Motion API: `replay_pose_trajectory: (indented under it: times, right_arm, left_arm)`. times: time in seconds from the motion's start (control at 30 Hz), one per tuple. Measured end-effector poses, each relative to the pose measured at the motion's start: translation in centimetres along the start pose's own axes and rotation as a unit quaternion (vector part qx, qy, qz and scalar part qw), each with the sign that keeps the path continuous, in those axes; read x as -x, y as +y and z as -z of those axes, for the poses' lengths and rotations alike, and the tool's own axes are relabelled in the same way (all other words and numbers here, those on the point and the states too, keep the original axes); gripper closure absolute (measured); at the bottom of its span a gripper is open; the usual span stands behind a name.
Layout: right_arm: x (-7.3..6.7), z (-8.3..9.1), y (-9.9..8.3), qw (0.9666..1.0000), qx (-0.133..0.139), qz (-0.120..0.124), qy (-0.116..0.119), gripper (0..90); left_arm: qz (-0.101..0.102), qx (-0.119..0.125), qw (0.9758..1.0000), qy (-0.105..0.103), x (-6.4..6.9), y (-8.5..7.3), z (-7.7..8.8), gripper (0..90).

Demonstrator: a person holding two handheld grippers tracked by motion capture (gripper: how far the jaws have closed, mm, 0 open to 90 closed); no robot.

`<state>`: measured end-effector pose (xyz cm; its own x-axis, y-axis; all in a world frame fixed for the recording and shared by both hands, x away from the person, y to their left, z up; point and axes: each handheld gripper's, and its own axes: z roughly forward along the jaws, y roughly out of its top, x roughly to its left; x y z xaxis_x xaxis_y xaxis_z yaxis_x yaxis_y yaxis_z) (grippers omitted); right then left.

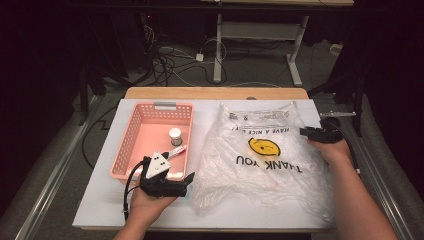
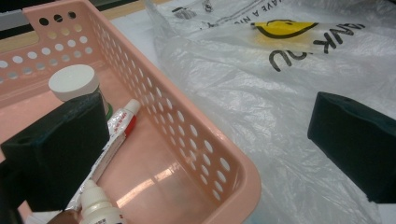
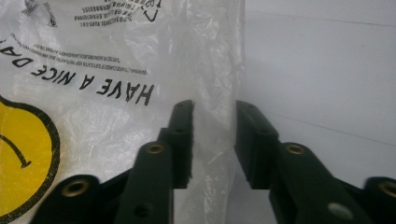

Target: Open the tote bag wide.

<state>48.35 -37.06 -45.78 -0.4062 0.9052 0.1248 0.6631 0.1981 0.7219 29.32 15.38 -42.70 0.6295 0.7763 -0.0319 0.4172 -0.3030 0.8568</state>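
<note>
Three small items lie in the pink basket [image 1: 131, 131], and none has gone into the plastic bag [image 1: 260, 165] yet, so the work looks to be at its start: the bag has to be opened before anything can be packed.

Counting them in the left claw view: one white-capped jar [image 2: 74, 83], one red-and-white tube [image 2: 116, 135] lying flat on the basket floor, and one small white dropper bottle [image 2: 95, 207] at the near end. One basket, one bag, two claws.

The bag lies flat and crumpled on the white surface [image 1: 100, 200] just beside the basket, its smiley face and "THANK YOU" print upward, its mouth at the far end by the handles.

The right claw [image 3: 213, 140] sits at the bag's far right edge. Its jaws stand narrow, with a fold of the clear film between them; a thin gap shows on each side of the film, so I judge the pinch is not yet made.

The left claw [image 1: 187, 182] rests low at the near corner of the basket, jaws wide apart, one inside the basket near the jar and one over the bag, holding nothing.

Left to do, as I judge it: grip the bag's edge, lift it open, then move the three items across.
</note>
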Motion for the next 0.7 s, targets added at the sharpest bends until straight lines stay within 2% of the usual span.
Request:
replay_pose_trajectory:
  times: [0.13, 0.27, 0.47, 0.7]
  right_arm:
    - [-0.3, -0.2, -0.1, 1.0, 0.004, 0.005, 0.008, 89.0]
    - [-0.6, -0.4, -0.1, 0.9999, 0.006, 0.009, 0.007, 90.0]
    - [-0.6, -0.1, -0.1, 0.9995, 0.025, 0.01, -0.018, 90.0]
    - [0.2, 1.3, -0.5, 0.9976, 0.05, -0.014, -0.046, 90.0]
  left_arm:
    - [0.001, 0.007, 0.9998, -0.018, 0.0, 0.1, 0.2, 0.0]
    - [-0.002, 0.016, 0.9998, -0.013, 0.1, 0.0, 0.4, 0.0]
    - [-0.002, 0.013, 0.9998, -0.015, 0.0, -0.1, 0.3, 0.0]
    - [-0.006, 0.018, 0.9998, -0.007, 0.1, -0.1, 0.3, 0.0]
